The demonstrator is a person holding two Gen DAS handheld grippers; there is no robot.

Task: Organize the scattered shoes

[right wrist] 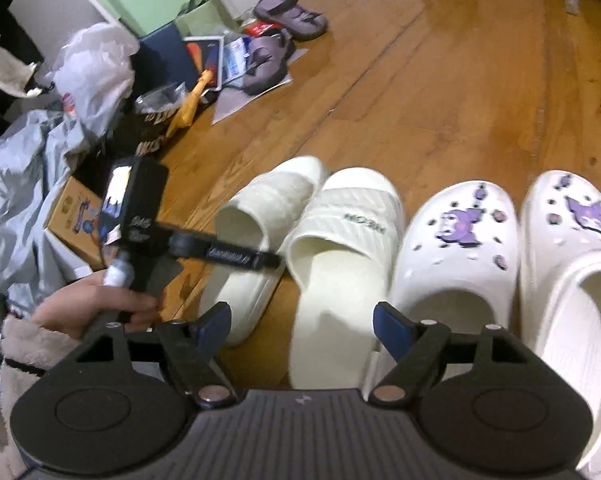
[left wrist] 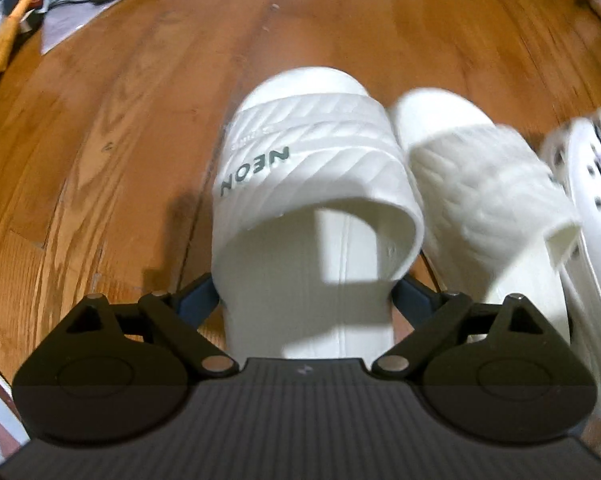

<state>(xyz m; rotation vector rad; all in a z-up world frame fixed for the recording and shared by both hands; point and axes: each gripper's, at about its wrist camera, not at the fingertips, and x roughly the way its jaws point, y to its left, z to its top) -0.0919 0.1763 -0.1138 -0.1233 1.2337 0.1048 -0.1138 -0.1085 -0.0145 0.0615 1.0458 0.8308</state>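
Note:
Two white slides lie side by side on the wood floor. In the left wrist view my left gripper (left wrist: 304, 300) has its blue pads (left wrist: 198, 300) against both sides of the heel of the "NEON" slide (left wrist: 312, 168); its mate (left wrist: 480, 184) lies to the right. In the right wrist view my right gripper (right wrist: 302, 324) is open above the heel of a "NEON" slide (right wrist: 348, 240), not touching it. The plain slide (right wrist: 260, 216) lies to its left, with the left gripper (right wrist: 268, 260) by it. Two white clogs (right wrist: 456, 240) with purple charms sit to the right.
Two purple sandals (right wrist: 288, 16) lie far back by papers, boxes and a white plastic bag (right wrist: 96, 68). Grey plastic wrapping (right wrist: 20, 184) and a cardboard box (right wrist: 72, 208) crowd the left side. Bare wood floor (right wrist: 440, 92) stretches beyond the shoes.

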